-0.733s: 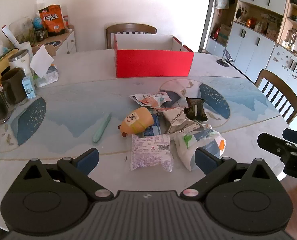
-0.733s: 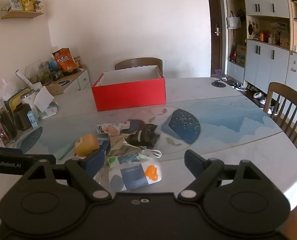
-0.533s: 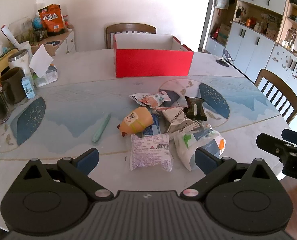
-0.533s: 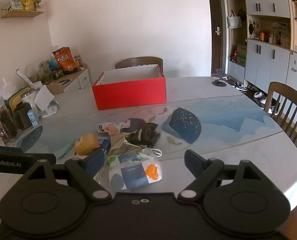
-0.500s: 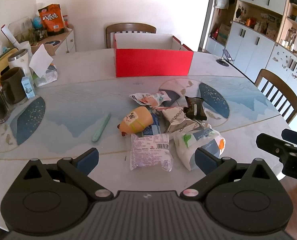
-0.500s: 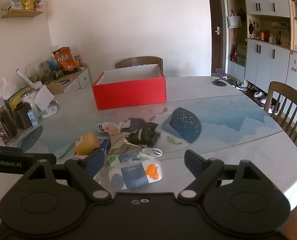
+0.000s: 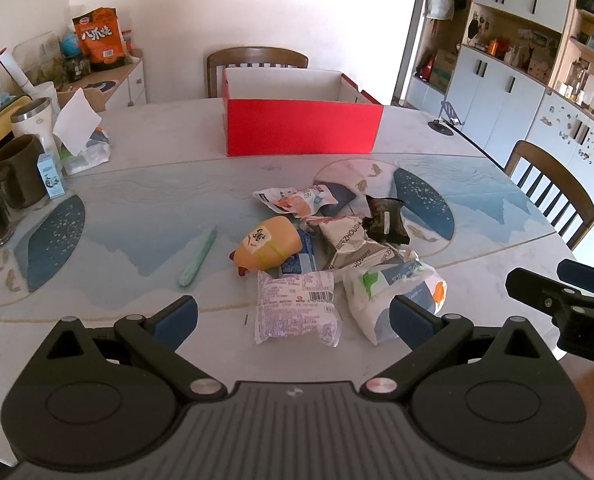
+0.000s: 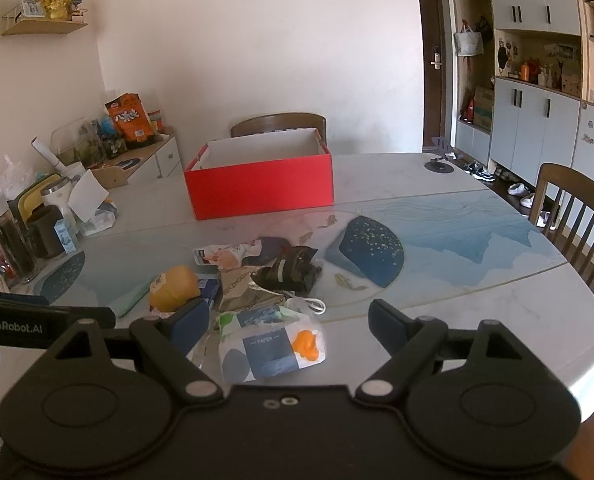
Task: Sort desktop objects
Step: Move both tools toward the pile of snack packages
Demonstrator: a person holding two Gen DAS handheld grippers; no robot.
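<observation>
Jaws of the left hand-held gripper point(image 7: 293, 314) and right hand-held gripper point(image 8: 289, 326) stand fully apart, holding nothing. Snack packets point(image 7: 297, 312) lie heaped mid-worktop point(image 7: 137, 208), just beyond both. Red box point(image 7: 301, 130) sits farther back, unobstructed.

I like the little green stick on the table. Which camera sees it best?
The left wrist view: the green stick lies whole on the bare table, left of the yellow toy. The right wrist view shows only part of it, low behind the other tool's arm.
</observation>
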